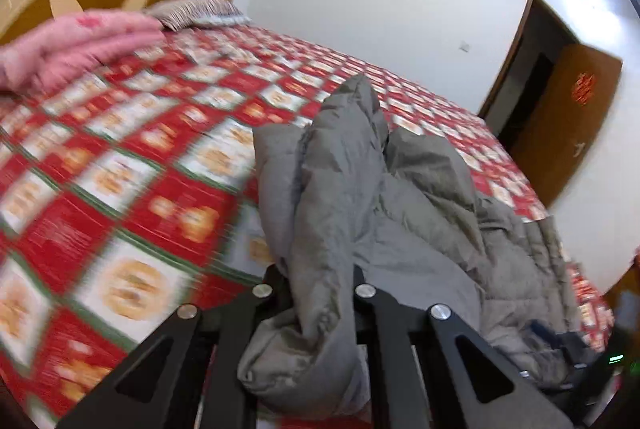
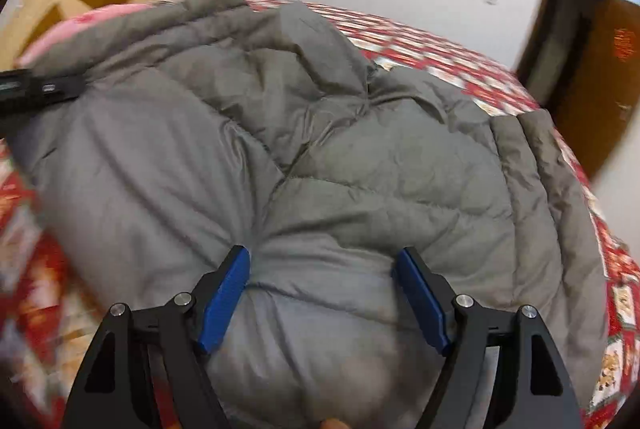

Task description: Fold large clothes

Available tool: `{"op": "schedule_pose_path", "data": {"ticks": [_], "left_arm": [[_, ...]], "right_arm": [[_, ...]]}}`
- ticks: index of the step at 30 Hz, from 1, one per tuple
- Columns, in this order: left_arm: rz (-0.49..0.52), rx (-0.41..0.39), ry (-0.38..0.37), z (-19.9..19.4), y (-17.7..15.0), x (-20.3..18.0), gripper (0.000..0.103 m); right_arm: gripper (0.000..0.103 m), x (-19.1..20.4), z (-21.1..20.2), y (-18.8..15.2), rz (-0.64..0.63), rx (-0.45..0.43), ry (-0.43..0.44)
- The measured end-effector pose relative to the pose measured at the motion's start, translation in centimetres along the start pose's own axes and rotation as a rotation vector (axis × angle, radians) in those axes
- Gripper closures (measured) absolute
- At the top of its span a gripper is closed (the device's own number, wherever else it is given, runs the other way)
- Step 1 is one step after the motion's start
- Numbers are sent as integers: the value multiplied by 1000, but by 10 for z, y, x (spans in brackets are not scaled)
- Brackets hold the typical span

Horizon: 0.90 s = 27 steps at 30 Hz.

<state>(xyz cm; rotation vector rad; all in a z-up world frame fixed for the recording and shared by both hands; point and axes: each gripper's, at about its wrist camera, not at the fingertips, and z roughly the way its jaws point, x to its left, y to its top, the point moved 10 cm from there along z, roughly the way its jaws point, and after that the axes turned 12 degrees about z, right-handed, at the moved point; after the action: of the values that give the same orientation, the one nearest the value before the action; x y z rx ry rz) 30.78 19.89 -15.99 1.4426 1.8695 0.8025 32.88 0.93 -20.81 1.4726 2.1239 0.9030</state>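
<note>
While left tool pinches grey puffy quilted jacket, rumpled, right tool agape

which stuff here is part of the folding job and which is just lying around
Job:
grey jacket
left gripper, shut on a fold of the jacket
right gripper, fingers apart around a bulge of the jacket

Lying about:
pink quilt
striped pillow
bedspread
door

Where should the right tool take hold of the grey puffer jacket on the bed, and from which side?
Probably the padded roll of the grey puffer jacket already bulging between the right tool's open blue pads, approached from above and the near edge. The quilted seam there makes a pinchable ridge, and the left tool is already clamped on another fold.
</note>
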Motion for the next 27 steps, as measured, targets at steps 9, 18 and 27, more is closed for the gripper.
{"op": "schedule_pose_path", "data": {"ticks": [9,18,27], "left_arm": [[304,-128,34,-45,47,-84,93],[544,-158,-142,-36,38,-238,93],[690,-103,-201,-14,-10,-293,93]], "right_arm": [[27,-118,-20,4,229,-25,-257],[27,-148,-9,-9,312,4,-226],[25,-184,-10,-18,428,-7,-161]]}}
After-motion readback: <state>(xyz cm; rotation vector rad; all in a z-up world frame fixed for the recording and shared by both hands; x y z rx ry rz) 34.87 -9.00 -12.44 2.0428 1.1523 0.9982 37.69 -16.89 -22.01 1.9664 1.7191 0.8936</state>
